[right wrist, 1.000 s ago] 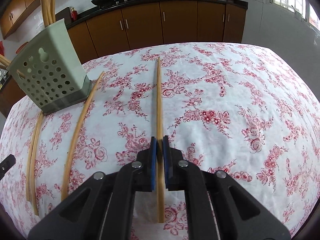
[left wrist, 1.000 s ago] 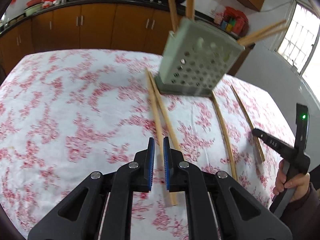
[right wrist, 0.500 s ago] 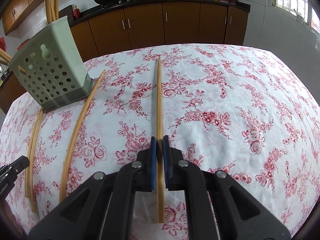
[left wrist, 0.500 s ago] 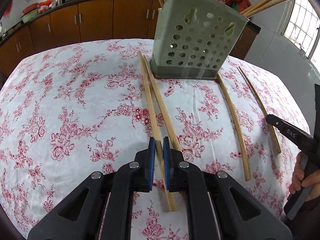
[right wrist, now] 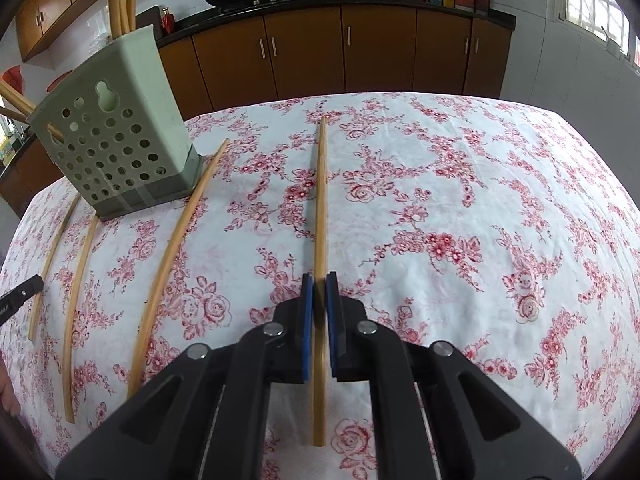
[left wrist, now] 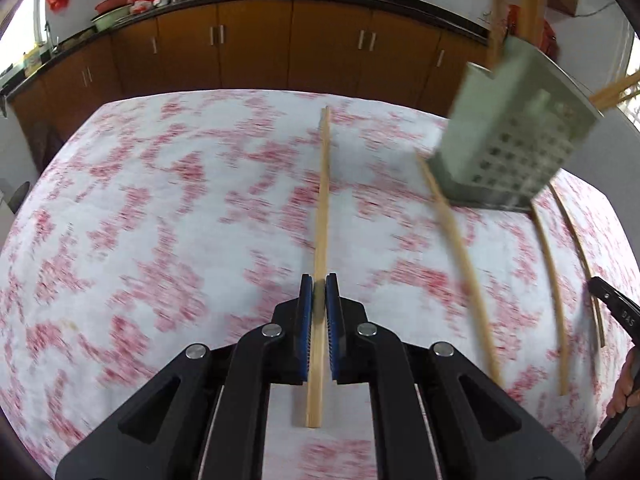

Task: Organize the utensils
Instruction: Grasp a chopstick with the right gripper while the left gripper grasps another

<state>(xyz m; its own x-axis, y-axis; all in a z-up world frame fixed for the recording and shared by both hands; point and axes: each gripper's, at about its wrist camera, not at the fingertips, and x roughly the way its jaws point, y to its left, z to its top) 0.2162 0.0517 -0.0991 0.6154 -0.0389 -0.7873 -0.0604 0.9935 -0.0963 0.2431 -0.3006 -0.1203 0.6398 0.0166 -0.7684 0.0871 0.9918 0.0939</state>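
A: Left wrist view first. What are the fingers doing?

B: The left gripper [left wrist: 319, 294] has its blue pads [left wrist: 306, 320] pressed together on a single chopstick [left wrist: 322, 216]. The stick runs between them, its blunt end poking out below toward the camera and its long end reaching away over the floral tablecloth [left wrist: 160, 240].

A: And the rest of the utensils?

B: The view is smeared by motion. A pale green perforated holder [left wrist: 516, 136] stands at the upper right with several sticks rising out of it. Three loose chopsticks lie on the cloth to the right, the nearest one [left wrist: 460, 256] starting just beside the holder's base. At the far right edge a hand [left wrist: 624, 388] grips the other tool.

A: Now the right wrist view.

B: Sharp here. The right gripper [right wrist: 319, 290] is likewise clamped on one chopstick [right wrist: 320, 200], pale wood, straight, passing between the pads [right wrist: 306, 320] and pointing away along the cloth [right wrist: 480, 200].

A: Where is the holder?

B: Upper left, the holder [right wrist: 116, 136] stands on the cloth, sticks standing in it. Three bowed chopsticks lie to the left, one [right wrist: 176, 248] with its far tip beside the holder's base. Brown cabinets [right wrist: 340, 52] line the back.
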